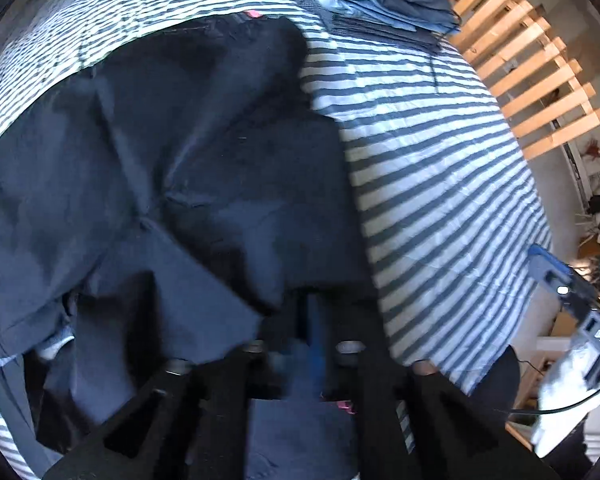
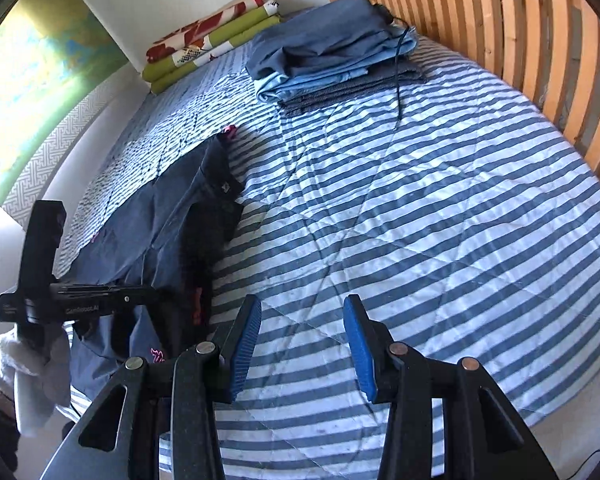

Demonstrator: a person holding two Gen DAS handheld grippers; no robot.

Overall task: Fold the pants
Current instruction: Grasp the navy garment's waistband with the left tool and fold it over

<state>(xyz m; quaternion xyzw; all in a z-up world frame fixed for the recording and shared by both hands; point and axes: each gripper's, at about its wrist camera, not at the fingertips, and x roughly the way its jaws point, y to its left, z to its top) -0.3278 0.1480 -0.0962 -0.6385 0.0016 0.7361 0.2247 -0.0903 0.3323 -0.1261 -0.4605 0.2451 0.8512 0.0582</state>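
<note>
Item 1. Pants (image 2: 168,236): dark navy, pink lettering, lying on the striped bed quilt (image 2: 440,208) toward its wall side. Long axis runs from the pink-tagged end far up the bed back toward me. Partly bunched near my left side.

Item 2. My left gripper (image 1: 312,320): fingers closed on a fold of the pants, cloth draped over and around them; near end of the garment lifted off the quilt.

Item 3. My right gripper (image 2: 302,344): fingers apart, blue pads (image 2: 246,344) bare, holding nothing, hovering over bare quilt. Pants lie to its left, near but apart. Left hand is the nearer one; right must travel leftward to take a second hold, I judge.

Item 4. Stack of folded clothes (image 2: 332,56): blue and grey, near the slatted wooden headboard (image 2: 540,40), well apart from the pants. No containers present.
</note>
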